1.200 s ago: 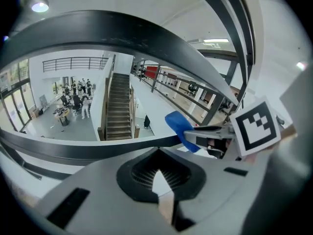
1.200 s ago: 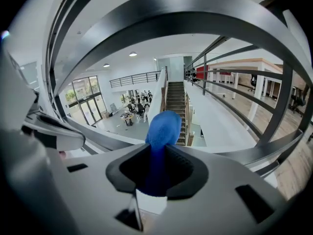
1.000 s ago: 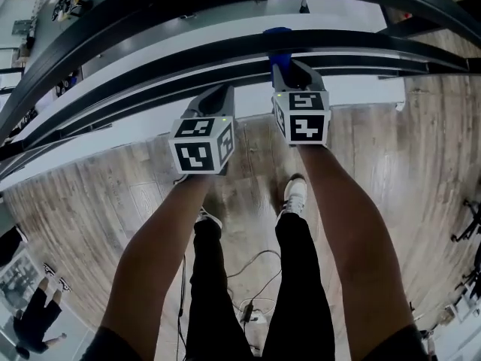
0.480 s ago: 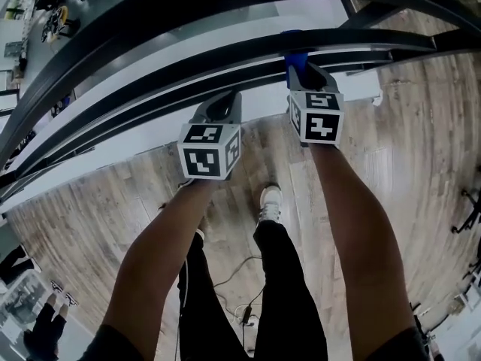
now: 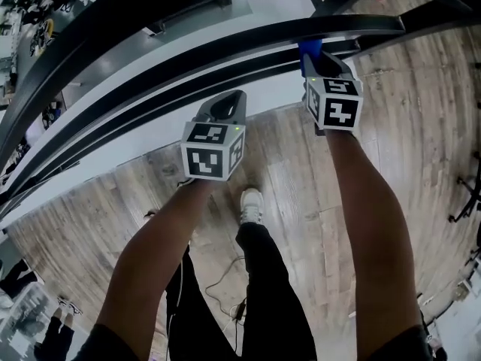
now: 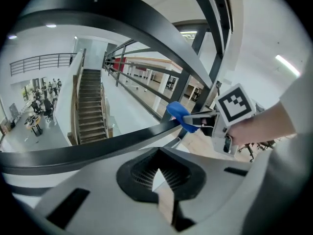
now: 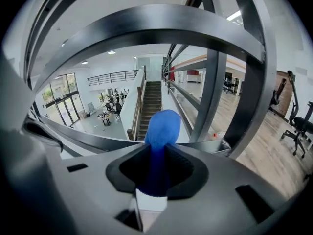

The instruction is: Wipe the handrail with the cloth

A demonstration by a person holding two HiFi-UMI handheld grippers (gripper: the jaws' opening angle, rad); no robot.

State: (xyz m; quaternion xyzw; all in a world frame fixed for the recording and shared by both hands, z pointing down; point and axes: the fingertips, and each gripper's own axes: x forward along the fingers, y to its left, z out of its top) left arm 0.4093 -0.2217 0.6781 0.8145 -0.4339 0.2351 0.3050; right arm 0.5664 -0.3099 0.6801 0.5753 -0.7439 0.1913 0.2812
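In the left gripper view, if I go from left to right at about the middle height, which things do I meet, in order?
The staircase → blue cloth → right gripper, shut on that cloth → the person's forearm.

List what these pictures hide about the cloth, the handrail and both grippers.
- Head view: the right gripper and its marker cube cover its jaws and most of the cloth.
- Right gripper view: the cloth blocks the spot where it meets the handrail, so contact is unclear.
- Every view: the handrail's ends are cut off by the edges.
- Head view: the left gripper's jaws sit under its body.
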